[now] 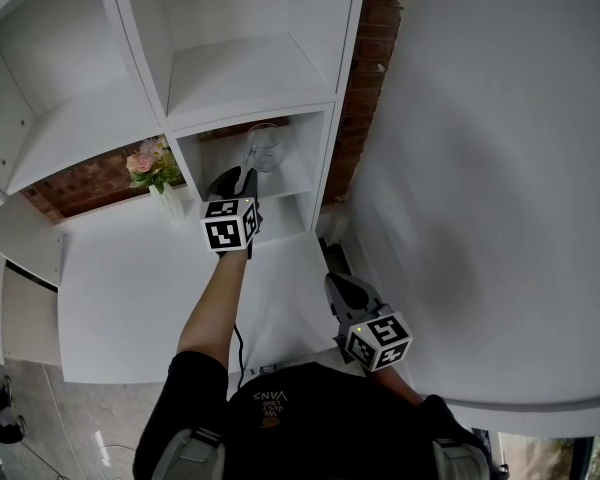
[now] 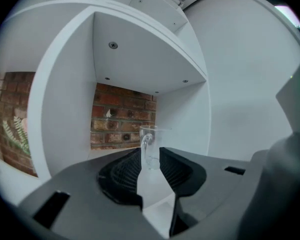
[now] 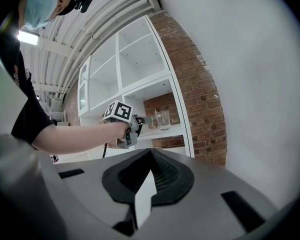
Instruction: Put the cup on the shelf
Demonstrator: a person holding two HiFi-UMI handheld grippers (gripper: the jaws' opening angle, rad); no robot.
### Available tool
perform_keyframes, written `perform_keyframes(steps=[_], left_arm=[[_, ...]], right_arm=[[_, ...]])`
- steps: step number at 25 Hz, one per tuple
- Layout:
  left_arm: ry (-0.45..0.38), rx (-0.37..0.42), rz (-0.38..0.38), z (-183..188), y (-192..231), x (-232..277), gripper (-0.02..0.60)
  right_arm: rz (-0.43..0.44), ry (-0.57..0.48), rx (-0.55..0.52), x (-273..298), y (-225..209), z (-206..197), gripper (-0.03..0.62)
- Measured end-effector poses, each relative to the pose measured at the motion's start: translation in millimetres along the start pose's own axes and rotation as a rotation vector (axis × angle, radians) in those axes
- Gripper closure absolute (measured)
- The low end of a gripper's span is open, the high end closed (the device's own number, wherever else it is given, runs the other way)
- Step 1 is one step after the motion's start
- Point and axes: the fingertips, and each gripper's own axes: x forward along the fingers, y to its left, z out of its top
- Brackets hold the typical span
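Cup [image 1: 264, 148], clear glass with a handle, stands upright on the floor of a small compartment of the white shelf [image 1: 298, 176], with a brick wall [image 2: 121, 116] showing behind it. My left gripper [image 1: 244, 172] reaches into the mouth of that compartment, with the cup at its 12 o'clock in the head view. In the left gripper view its two jaws are spread with a narrow gap between them. The cup's handle faces me and shows right in that gap at the tips. I cannot tell whether either jaw touches the handle, and the cup's base rests on the shelf floor. My right gripper [image 3: 150, 152] hangs low, at about 5 o'clock from the left one in the head view, well apart from the shelf and close to the plain white wall [image 1: 500, 168]. Its jaws are pressed together at the tips with nothing between them. A small vase of pink flowers [image 1: 152, 168] stands on the white counter [image 1: 130, 288], at about 9 o'clock from the cup and outside its compartment.
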Motion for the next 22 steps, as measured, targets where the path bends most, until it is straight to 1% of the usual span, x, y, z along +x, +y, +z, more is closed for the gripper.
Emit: perform_keyframes(steps=[9,11,14,22], left_arm=[[-0.068,0.010,-0.017,-2,-29,-50,0.488],[-0.080,0.018,-0.026,-5,-38,-63,0.503],[-0.103,0.023,-0.030,-9,-51,-82,0.553],[-0.112,0.043,-0.065,-25,-91,-133,0.572]], right_arm=[[0.052,-0.001,-0.006,-23,11,-8,0.594],[0.065,0.006,-0.006,-30,12,-12,0.594],[0.078,0.005,-0.003,-40,11,-16,0.594],[0.124,0.012,-0.003,-65,14,-24,0.594]])
